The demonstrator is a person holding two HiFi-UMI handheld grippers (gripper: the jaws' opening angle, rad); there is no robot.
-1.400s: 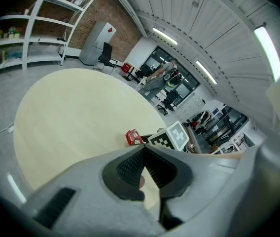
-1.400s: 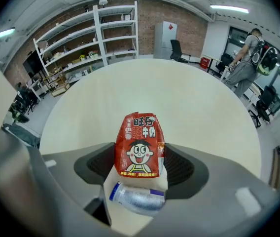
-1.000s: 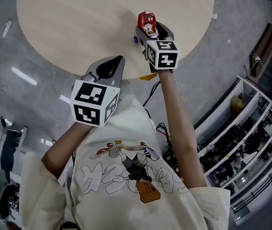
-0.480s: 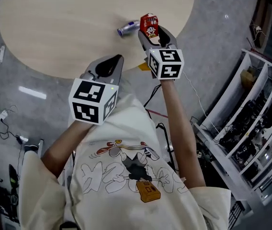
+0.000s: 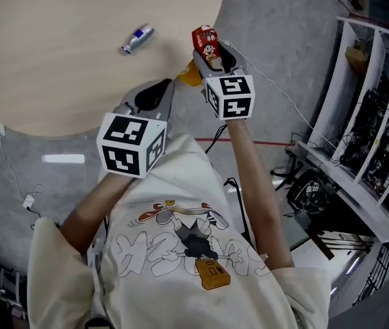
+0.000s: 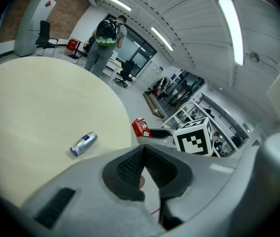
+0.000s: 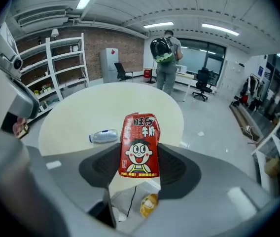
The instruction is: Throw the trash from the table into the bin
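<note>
Right hand-held gripper point(image 5: 211, 55), jaws just closing, clamped on red carton point(image 5: 205, 40) upright between them.

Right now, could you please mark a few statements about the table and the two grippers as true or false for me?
1. The right gripper holds a red carton. True; its jaws have just been closing further on the carton.
2. The silver can lies on the floor. False: it lies on its side on the table.
3. The left gripper grips the can. False: its jaws are together with nothing between them, and the can lies apart from it.
4. A person with a backpack stands beyond the table. True.
</note>
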